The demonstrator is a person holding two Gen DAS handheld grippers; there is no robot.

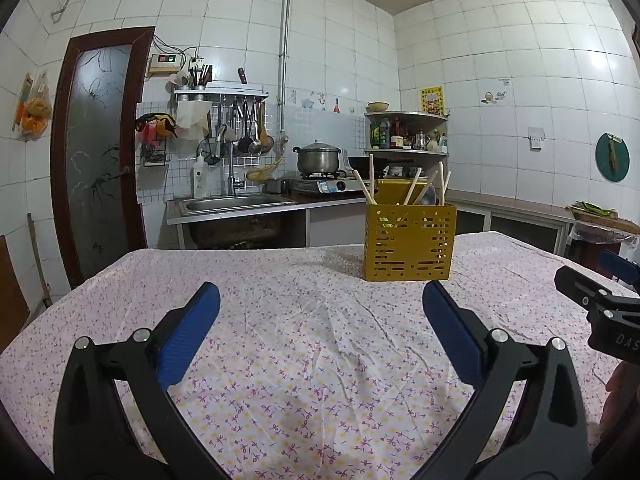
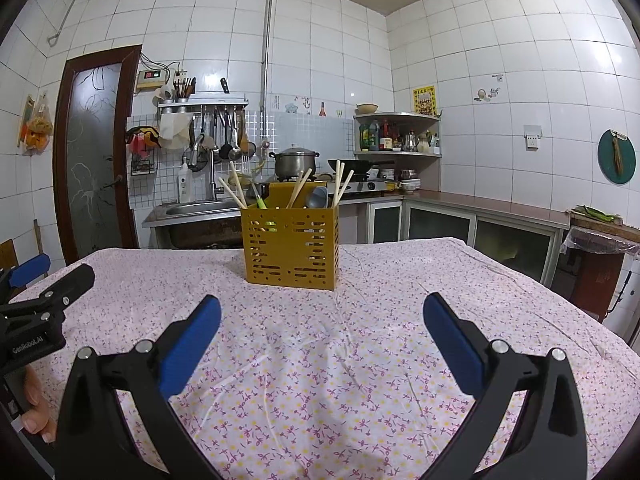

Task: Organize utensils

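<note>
A yellow perforated utensil holder stands upright on the flowered tablecloth, toward the far side. Several wooden chopsticks lean out of its top; the right wrist view also shows a grey spoon and a green-handled utensil inside. My left gripper hovers open over the cloth, short of the holder, with nothing between its blue pads. My right gripper is open too, also holding nothing, with the holder ahead and slightly left.
The other gripper shows at each view's edge, with a hand behind it. Beyond the table lie a sink counter, a stove with a pot, corner shelves and a bag-lined bin on the right.
</note>
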